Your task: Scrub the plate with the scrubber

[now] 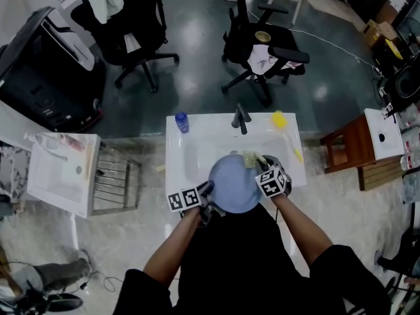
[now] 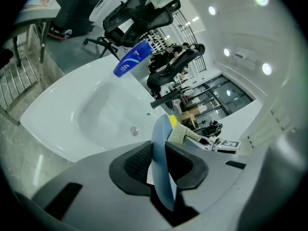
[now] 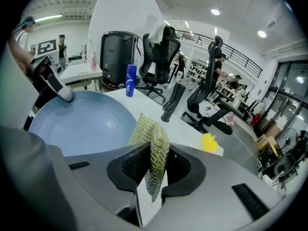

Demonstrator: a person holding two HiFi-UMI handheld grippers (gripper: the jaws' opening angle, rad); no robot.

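The left gripper's (image 1: 206, 191) jaws clamp the blue plate (image 1: 232, 182) by its near rim over the sink (image 1: 197, 140), while the right gripper's (image 1: 261, 165) jaws pinch the mesh scrubber (image 1: 251, 158) at the far rim, so scrubbing seems under way, not finished.

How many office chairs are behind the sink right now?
2: the left office chair at upper left, the right office chair at upper centre. Others may be out of frame.

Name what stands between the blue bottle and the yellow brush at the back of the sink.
The black faucet stands between the blue bottle and the yellow brush on the sink rim; the head view shows it.
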